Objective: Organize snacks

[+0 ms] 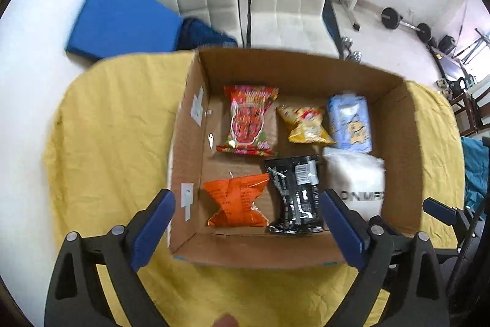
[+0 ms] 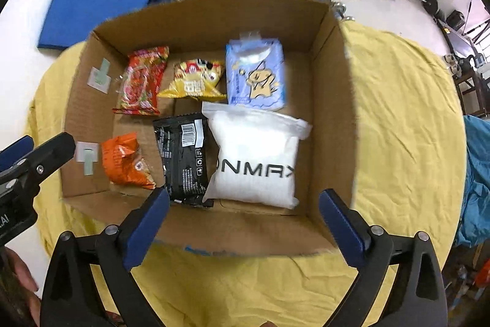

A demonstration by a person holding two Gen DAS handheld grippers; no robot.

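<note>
Both tongs are hovering apart and empty; the black foil snack packet (image 1: pixel 294 193), lengthwise ahead, is lying nearer the left tongs (image 1: pixel 248 222) than the right tongs (image 2: pixel 244 221).

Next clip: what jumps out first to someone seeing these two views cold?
The open cardboard box on the yellow cloth draws the eye, with six packets laid flat in two rows. Most striking are the big white pouch in the near right corner and the pale blue packet just behind it; the red packet sits far left. Both tools, left and right, hover open over the box's near edge, holding nothing.
</note>
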